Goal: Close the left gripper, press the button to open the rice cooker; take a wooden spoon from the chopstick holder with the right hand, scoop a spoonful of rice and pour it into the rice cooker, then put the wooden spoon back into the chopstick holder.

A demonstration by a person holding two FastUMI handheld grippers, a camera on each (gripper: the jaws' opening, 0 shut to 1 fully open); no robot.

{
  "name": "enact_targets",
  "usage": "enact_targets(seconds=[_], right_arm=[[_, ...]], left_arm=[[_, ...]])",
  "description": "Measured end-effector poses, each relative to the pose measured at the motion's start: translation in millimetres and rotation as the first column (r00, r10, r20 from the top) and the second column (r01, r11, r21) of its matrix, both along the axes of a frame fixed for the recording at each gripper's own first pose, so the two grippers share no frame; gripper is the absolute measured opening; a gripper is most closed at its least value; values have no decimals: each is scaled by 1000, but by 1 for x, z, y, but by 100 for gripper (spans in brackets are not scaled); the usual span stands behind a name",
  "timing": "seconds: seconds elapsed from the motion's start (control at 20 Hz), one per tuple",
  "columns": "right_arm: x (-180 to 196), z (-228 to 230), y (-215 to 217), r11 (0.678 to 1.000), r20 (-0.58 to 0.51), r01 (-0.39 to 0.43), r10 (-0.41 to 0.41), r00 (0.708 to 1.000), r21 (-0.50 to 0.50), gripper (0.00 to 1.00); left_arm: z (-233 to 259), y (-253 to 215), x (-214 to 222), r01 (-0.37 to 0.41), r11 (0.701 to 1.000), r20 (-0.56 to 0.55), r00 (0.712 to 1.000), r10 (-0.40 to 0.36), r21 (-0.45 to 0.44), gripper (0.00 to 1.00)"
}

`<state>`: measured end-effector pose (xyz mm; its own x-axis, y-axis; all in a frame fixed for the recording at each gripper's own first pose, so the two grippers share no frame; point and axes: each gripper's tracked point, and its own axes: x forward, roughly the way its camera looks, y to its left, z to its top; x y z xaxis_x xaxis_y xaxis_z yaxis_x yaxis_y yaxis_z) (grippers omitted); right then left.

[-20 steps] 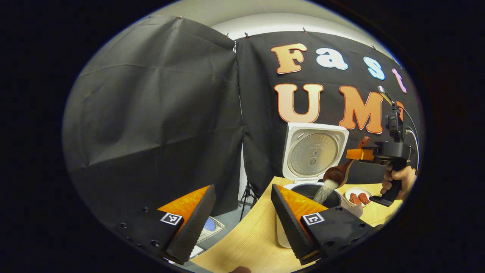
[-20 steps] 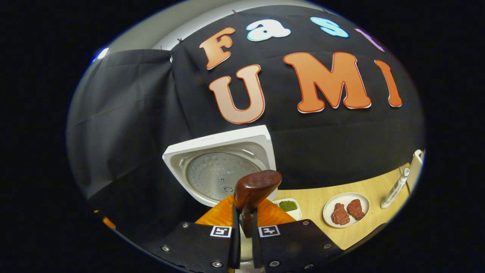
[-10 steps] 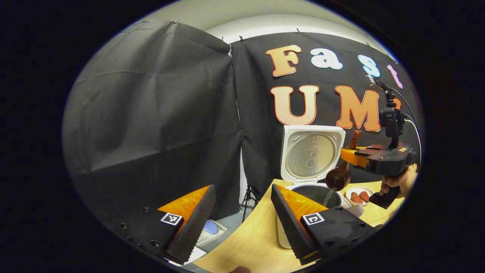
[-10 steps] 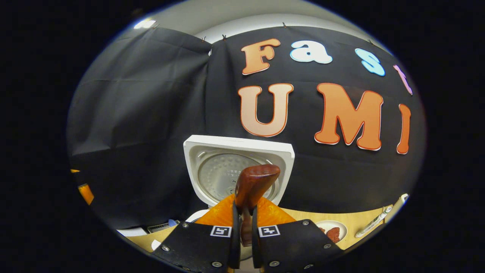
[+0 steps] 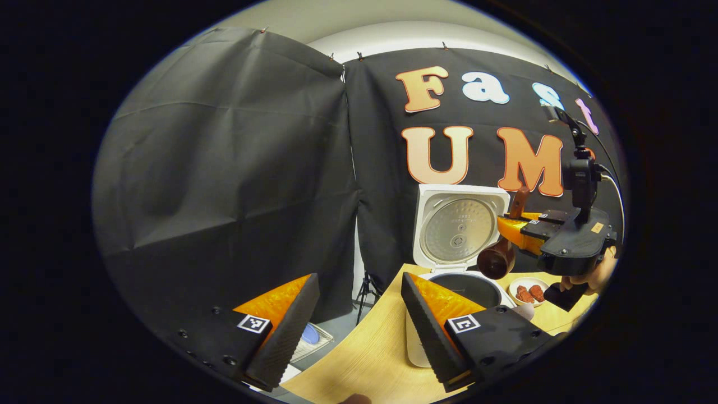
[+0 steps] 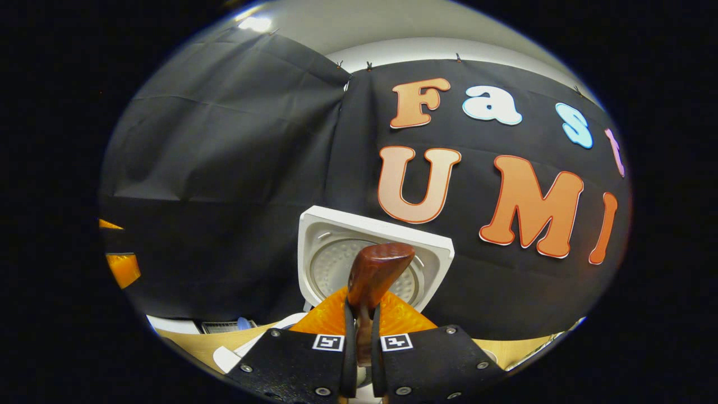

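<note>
The white rice cooker (image 5: 418,342) stands on the wooden table with its lid (image 5: 460,227) raised upright and its dark inner pot (image 5: 468,283) uncovered. Just above the pot's right rim hangs the wooden spoon (image 5: 496,261), bowl down and handle end up. My right gripper (image 5: 507,230) is shut on its handle, held by a hand (image 5: 592,275). In the right gripper view the handle end (image 6: 377,269) sticks up between the closed fingers of the right gripper (image 6: 359,345), in front of the lid (image 6: 331,238). My left gripper (image 5: 356,331) hovers open and empty near the table's left edge.
A white plate with two pieces of red meat (image 5: 527,293) sits to the right of the cooker. The wooden table (image 5: 364,359) ends at a curved left edge, with floor clutter (image 5: 314,336) and a tripod (image 5: 367,286) beyond it. Black cloth walls stand behind.
Rice was streaming from the spoon into the pot; the stream has stopped. The right gripper has rolled back and lifted the spoon slightly. The left gripper has hardly moved.
</note>
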<state>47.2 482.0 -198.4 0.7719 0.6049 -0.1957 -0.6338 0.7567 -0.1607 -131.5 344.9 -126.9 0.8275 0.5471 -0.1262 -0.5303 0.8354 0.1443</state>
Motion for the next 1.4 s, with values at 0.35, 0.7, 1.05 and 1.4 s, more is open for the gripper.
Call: enact_targets(seconds=[0.35, 0.7, 1.05, 1.4], right_arm=[[10, 19, -59, 961, -297, 142, -68, 953, 237, 10], [5, 9, -187, 892, -481, 342, -171, 860, 294, 10], [-28, -32, -333, 832, -555, 518, -340, 759, 197, 10], [-60, -65, -469, 703, -623, 702, -498, 603, 118, 10]], left_arm=[[-1, -16, 2, 28, 1000, -1, 1000, -28, -4, 100], [-22, -86, 22, 99, 994, -33, 994, -101, -55, 99], [-30, -159, 45, 205, 978, -58, 977, -207, -38, 99], [-49, -207, 65, 239, 965, -84, 965, -249, -108, 100]])
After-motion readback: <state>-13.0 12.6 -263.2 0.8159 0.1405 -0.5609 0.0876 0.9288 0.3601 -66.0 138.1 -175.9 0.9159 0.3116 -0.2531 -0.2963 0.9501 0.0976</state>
